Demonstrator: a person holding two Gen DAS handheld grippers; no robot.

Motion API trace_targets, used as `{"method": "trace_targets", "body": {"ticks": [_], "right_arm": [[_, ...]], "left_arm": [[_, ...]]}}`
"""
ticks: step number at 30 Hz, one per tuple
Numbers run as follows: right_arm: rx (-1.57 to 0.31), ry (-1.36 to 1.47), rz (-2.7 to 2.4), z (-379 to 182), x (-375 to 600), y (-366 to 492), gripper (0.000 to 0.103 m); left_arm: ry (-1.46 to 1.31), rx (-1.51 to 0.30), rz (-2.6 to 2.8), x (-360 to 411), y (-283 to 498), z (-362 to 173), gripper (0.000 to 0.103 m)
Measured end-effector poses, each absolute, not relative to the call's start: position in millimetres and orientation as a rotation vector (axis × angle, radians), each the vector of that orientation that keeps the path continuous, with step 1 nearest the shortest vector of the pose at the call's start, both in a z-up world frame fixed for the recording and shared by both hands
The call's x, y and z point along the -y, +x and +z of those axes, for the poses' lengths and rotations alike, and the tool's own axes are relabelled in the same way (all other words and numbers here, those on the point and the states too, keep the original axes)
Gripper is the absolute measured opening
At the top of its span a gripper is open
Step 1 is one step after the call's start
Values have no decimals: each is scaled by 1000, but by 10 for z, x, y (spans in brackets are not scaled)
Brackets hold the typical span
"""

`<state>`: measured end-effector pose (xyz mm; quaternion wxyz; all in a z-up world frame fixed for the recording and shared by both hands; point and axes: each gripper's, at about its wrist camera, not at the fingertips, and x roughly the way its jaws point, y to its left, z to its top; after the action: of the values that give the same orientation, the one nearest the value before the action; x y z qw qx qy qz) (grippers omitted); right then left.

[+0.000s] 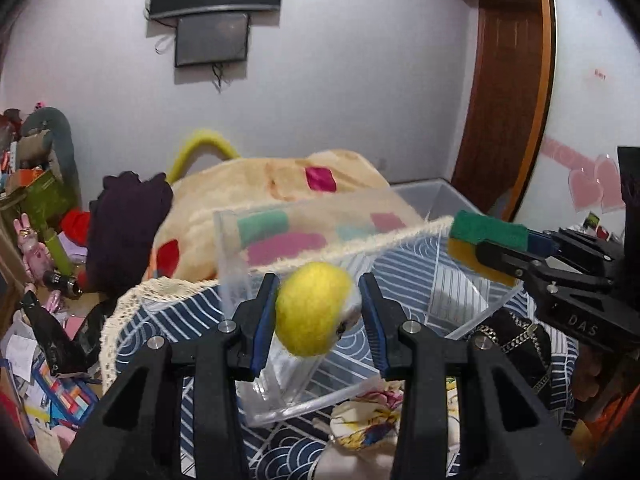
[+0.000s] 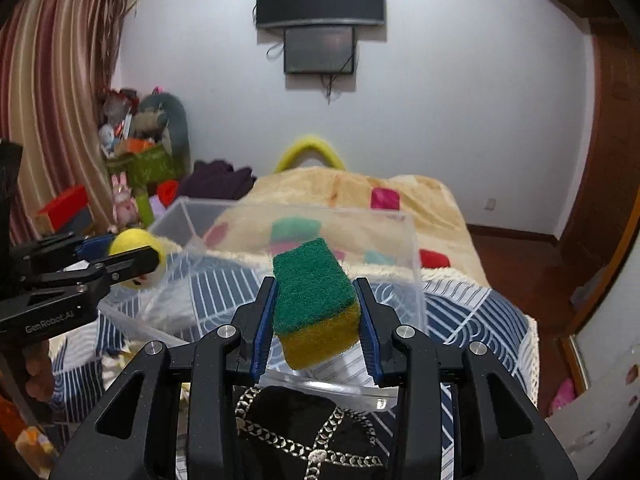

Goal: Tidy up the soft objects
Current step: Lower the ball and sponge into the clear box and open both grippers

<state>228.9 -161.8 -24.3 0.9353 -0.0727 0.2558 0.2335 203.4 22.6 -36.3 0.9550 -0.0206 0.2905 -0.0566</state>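
Observation:
My left gripper (image 1: 318, 308) is shut on a yellow fuzzy ball toy (image 1: 314, 308) and holds it above the near corner of a clear plastic bin (image 1: 232, 240). My right gripper (image 2: 316, 312) is shut on a green and yellow sponge (image 2: 316, 300) above the same bin (image 2: 412, 252). In the left wrist view the right gripper (image 1: 486, 250) with the sponge (image 1: 486, 230) hangs over the bin's right rim. In the right wrist view the left gripper (image 2: 136, 258) with the ball (image 2: 136, 252) hangs over the bin's left side.
The bin sits on a blue and white patterned cover (image 2: 472, 312) on a bed with a beige blanket (image 2: 344, 188). A black cloth with a chain (image 2: 304, 428) and a printed pouch (image 1: 368, 420) lie near the front. Clutter (image 1: 40, 240) fills the left side.

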Motion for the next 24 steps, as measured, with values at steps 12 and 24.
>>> {"method": "trace_targets", "body": {"ticks": [12, 24], "right_arm": [[-599, -171, 489, -343, 1630, 2333, 61], [-457, -145, 481, 34, 1785, 1993, 70]], "left_arm": [[-15, -598, -119, -80, 2045, -349, 62], [-4, -454, -110, -70, 1521, 44, 96]]}}
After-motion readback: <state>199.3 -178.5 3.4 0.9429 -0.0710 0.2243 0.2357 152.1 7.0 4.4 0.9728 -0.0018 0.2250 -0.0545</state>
